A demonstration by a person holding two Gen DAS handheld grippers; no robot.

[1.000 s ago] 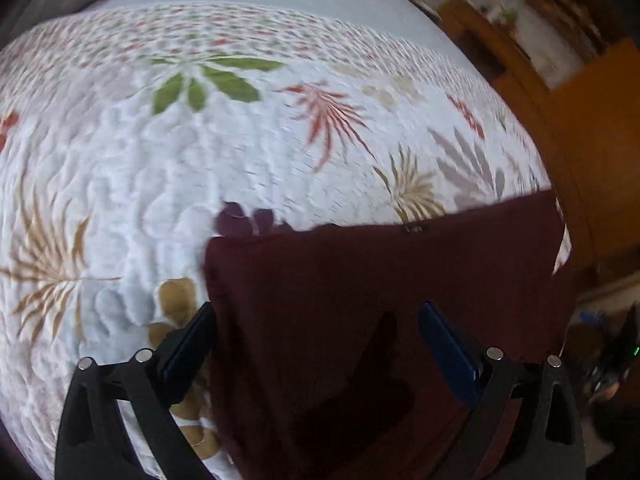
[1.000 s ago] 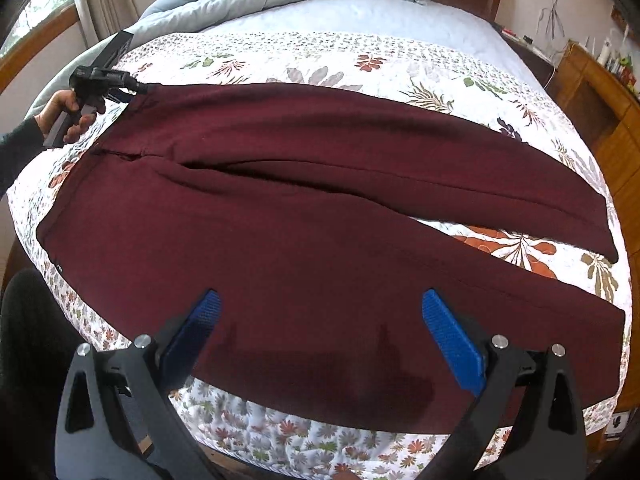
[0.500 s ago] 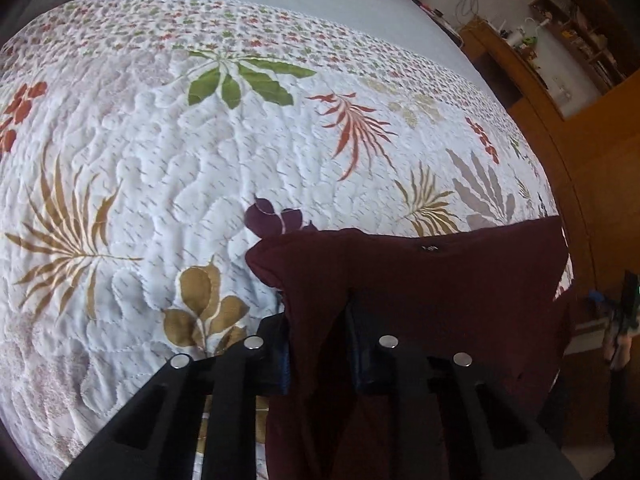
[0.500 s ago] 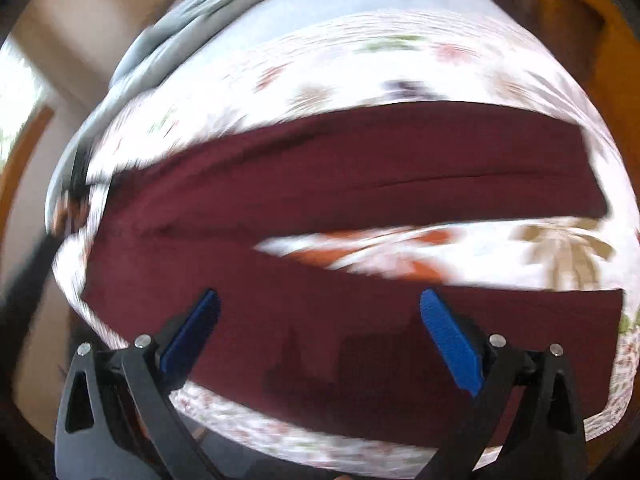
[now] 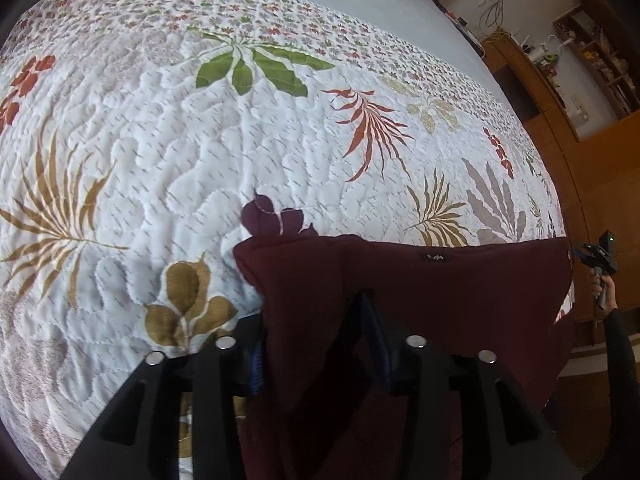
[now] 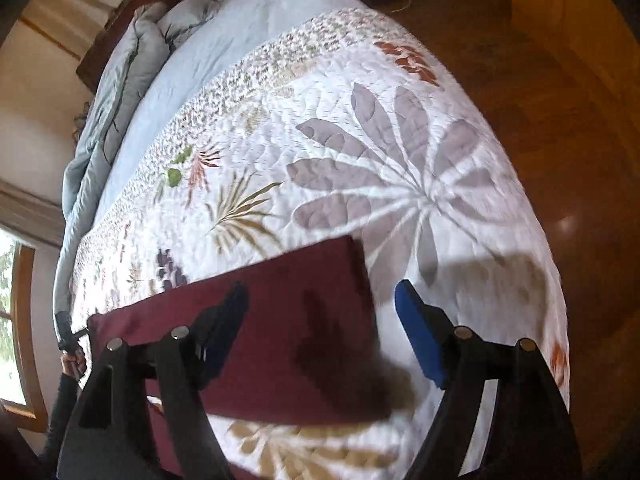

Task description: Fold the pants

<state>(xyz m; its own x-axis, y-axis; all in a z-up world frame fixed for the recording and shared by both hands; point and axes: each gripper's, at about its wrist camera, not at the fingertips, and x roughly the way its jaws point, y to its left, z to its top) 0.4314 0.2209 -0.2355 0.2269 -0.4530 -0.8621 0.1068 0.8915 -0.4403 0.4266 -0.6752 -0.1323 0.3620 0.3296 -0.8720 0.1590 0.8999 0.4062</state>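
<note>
Dark maroon pants (image 5: 420,300) lie on a floral quilted bed. My left gripper (image 5: 316,344) is shut on the waist corner of the pants, with cloth bunched between its blue pads. In the right wrist view the far leg end of the pants (image 6: 292,320) lies flat on the quilt. My right gripper (image 6: 320,320) is open just above that leg end, its left finger over the cloth and its right finger (image 6: 416,332) over bare quilt. The right gripper also shows far off in the left wrist view (image 5: 600,256).
The white quilt (image 5: 200,152) with leaf prints covers the bed. A grey-blue duvet (image 6: 120,92) is bunched at the headboard. Wooden floor (image 6: 560,120) lies beyond the bed's right edge. A wooden shelf unit (image 5: 560,60) stands by the wall.
My left gripper closed on the waist corner of the pants. My right gripper swung from the middle of the pants over to the leg end, staying open.
</note>
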